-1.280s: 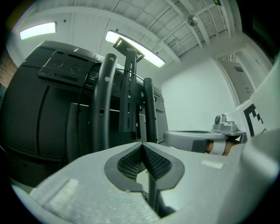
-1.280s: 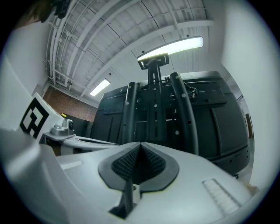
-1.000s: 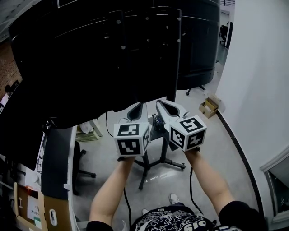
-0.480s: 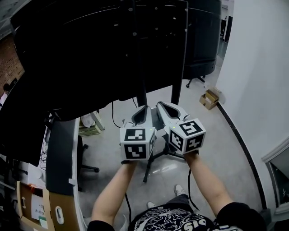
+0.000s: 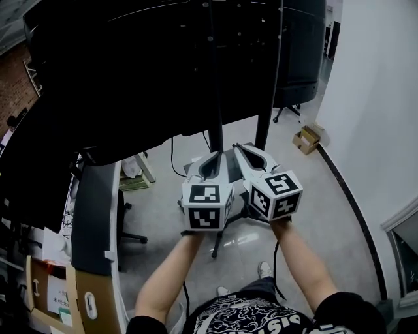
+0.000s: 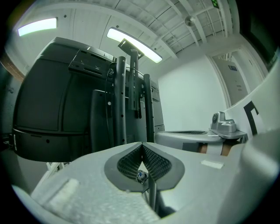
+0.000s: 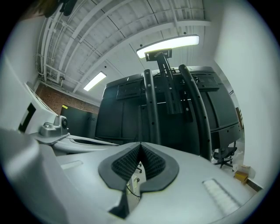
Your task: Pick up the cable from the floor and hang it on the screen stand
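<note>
Shifted right, both | left tongs (image 5: 217, 156) pinch barely visible cable (image 6: 141, 176) | right tongs (image 5: 237, 147) closed

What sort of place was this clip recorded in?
Most likely an office or lab workspace: a big screen on its screen stand, an office chair on a bare grey floor, and strip lights on an open ceiling.

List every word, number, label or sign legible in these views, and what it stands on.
No text reads clearly.
Shirt print: partly cut off, blurred.
Cardboard box labels: too small.
Green ceiling sign: too small.
Marker cubes: patterns only, no letters.
</note>
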Available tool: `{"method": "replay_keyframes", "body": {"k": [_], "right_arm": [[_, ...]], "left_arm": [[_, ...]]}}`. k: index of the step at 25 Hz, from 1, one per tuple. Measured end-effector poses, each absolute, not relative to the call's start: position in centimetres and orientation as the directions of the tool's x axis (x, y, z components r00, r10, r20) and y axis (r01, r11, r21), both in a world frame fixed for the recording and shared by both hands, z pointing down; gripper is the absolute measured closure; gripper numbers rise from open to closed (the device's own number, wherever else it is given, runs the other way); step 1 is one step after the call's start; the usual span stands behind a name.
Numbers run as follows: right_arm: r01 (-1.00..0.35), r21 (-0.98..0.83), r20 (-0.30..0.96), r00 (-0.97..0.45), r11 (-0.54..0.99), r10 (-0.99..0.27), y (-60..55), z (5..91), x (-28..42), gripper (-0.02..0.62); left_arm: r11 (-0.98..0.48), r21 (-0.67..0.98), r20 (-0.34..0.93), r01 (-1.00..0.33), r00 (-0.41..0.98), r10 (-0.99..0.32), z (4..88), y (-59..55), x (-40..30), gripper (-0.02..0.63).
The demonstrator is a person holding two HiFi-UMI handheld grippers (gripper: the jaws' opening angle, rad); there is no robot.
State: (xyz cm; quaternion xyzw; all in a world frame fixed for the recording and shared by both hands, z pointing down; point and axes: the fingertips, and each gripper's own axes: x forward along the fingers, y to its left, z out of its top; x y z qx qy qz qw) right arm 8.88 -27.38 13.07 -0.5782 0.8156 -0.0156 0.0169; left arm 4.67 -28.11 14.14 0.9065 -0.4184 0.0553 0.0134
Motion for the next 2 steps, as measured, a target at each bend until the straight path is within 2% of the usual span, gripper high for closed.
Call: {"method": "replay_keyframes", "body": {"k": [2], "right_arm": [[-0.942,-0.044,-0.017,-0.331,0.332,-0.943,-27.39,13.08,8.5,0.592]], "left_arm": [[-0.651,-0.014,0.107,-0.759,0.647,-0.755,13.98,-28.02,4.38,0.609]]}}
